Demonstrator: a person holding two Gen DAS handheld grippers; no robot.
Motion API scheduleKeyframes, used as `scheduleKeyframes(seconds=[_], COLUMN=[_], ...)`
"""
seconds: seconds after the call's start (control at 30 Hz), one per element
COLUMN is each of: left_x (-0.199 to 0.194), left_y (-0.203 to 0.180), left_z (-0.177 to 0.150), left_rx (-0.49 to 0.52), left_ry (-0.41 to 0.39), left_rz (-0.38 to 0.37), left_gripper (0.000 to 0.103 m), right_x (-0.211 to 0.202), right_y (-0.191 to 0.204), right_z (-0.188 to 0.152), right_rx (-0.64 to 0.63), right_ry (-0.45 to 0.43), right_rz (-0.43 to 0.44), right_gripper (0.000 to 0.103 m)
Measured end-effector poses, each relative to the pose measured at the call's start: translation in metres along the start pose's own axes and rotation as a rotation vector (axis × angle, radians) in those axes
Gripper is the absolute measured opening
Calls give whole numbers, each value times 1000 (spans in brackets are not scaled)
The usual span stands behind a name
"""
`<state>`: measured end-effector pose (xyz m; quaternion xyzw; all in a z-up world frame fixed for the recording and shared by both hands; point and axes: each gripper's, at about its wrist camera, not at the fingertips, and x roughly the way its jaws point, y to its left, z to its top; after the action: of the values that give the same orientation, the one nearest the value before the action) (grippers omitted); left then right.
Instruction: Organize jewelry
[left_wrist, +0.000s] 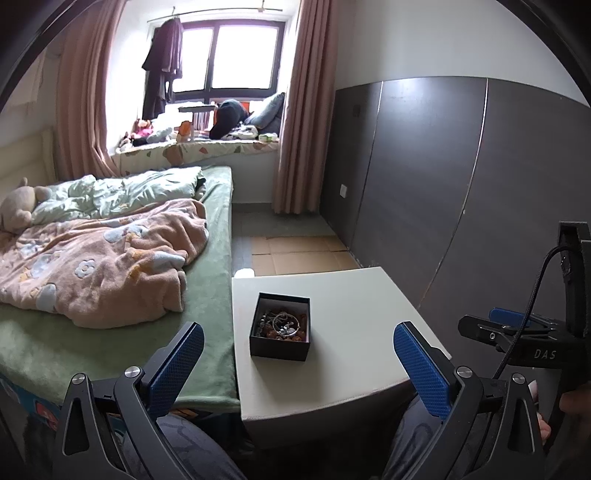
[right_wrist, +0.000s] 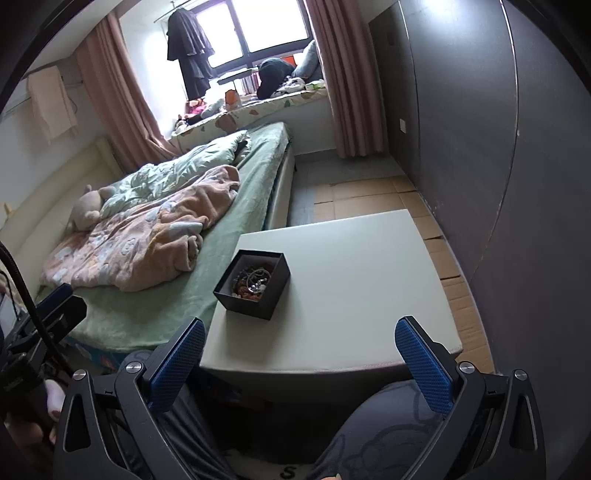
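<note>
A small black open box (left_wrist: 279, 325) stands on the left part of a white table (left_wrist: 354, 332). It holds a tangle of jewelry (left_wrist: 282, 324): a silver bangle, beads and amber pieces. My left gripper (left_wrist: 299, 354) is open and empty, held back from the table's near edge, the box ahead between its fingers. In the right wrist view the same box (right_wrist: 252, 283) with the jewelry (right_wrist: 253, 282) stands near the table's (right_wrist: 354, 288) left edge. My right gripper (right_wrist: 301, 350) is open and empty, above the table's near edge.
A bed (left_wrist: 207, 295) with a green sheet and a pink blanket (left_wrist: 107, 258) adjoins the table's left side. A dark grey wall (left_wrist: 461, 184) runs on the right. Cardboard sheets (left_wrist: 299, 254) lie on the floor beyond the table. The person's knees show below both grippers.
</note>
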<state>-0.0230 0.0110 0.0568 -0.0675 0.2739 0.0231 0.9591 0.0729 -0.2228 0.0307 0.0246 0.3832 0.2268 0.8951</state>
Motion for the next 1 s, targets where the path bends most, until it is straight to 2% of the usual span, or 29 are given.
scheduleKeyframes(seconds=[1.0], left_x=[-14], left_y=[6], left_z=[-7], left_rx=[-3], left_ry=[0], left_rz=[1], left_gripper=[103], right_x=[-8], right_y=[8], right_z=[-7], right_rx=[1], right_ry=[4], right_rz=[13], right_gripper=[103])
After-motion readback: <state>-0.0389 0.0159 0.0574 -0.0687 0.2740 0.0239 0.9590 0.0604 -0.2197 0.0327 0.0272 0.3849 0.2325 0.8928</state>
